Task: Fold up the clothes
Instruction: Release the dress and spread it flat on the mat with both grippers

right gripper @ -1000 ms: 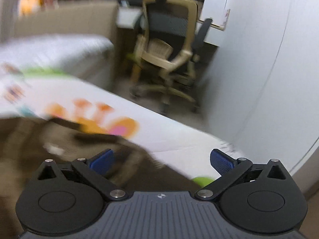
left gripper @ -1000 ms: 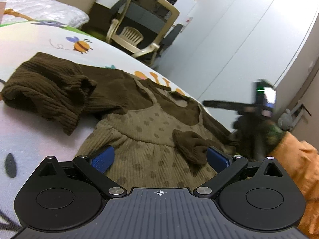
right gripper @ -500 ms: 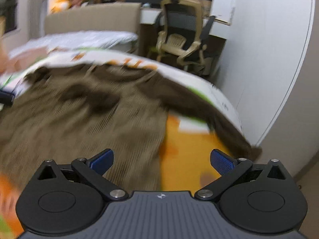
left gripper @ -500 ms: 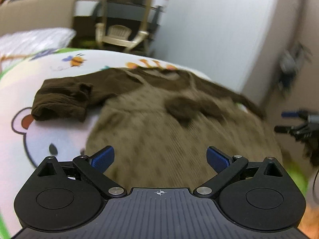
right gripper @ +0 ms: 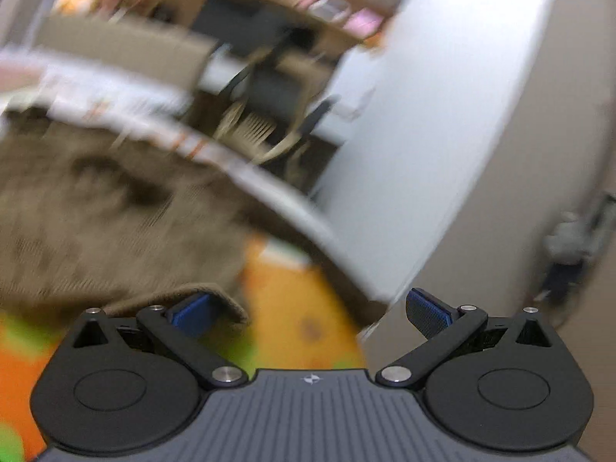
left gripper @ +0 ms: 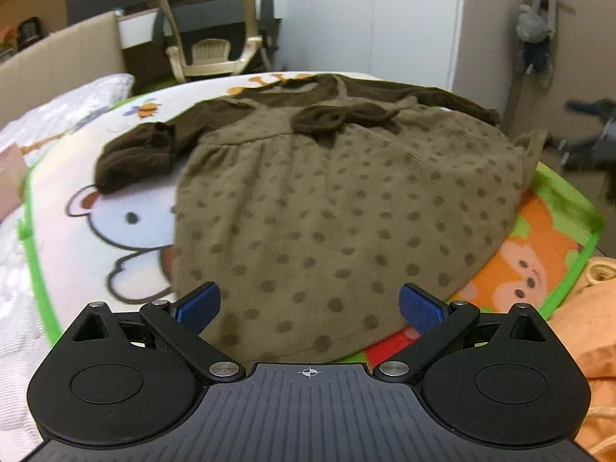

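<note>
So there's one dress [left gripper: 338,208] here, olive with dark dots and dark brown sleeves, lying flat on the cartoon-print blanket [left gripper: 115,231] that covers the bed. Its long axis runs straight away from the left gripper [left gripper: 310,304]: the hem is at the near edge of the blanket, right in front of the jaws, and the neckline is up at the far edge toward the chair [left gripper: 208,34]. The left jaws are spread wide with nothing between them, hovering just above the hem, roughly centred on it. The right gripper [right gripper: 310,310] is also spread and empty, and it sits at the dress's right hem corner; the fabric edge looks to be just beside its left finger [right gripper: 192,310], though that view is really blurry so I can't say if it touches. My guess is each gripper takes a hem corner next, with the right one already nearer its corner and the left needing to slide out toward the near-left. Count: one dress, two sleeves (the left one bunched up near the bear print, the right one stretched along the far right edge), two grippers, one chair, plus an orange cloth [left gripper: 585,331] off the near-right corner.
</note>
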Motion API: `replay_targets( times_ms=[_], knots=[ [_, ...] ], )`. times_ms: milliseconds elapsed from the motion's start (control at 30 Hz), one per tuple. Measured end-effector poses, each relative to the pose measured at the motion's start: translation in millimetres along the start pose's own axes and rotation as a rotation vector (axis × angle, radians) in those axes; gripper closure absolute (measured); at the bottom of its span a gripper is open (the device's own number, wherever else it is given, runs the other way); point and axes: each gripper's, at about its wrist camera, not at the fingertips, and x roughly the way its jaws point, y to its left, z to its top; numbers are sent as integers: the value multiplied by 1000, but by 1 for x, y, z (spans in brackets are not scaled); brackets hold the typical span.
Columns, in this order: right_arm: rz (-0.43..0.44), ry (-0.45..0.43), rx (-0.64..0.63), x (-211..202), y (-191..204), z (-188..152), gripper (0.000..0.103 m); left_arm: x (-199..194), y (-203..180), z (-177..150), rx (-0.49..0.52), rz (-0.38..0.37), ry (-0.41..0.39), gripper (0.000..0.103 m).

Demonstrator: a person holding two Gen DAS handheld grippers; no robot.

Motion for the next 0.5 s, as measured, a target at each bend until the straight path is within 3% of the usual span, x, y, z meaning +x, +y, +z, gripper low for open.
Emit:
replay_targets(
  times_ms=[167,233,333,500],
  knots=[
    [-49,102,-3,1,-23,-12,0,2,26,-1,-85,112,16,1],
    [45,170,-11,3,-26,-20,0,2,36,0,-118,127,17,1],
    [236,204,-23,-1,-32,-23,0,-1,46,6,-168,99,-3,1],
    [396,96,73,4,-43,14,0,8,54,26,-260,43,-29,1]
  ],
)
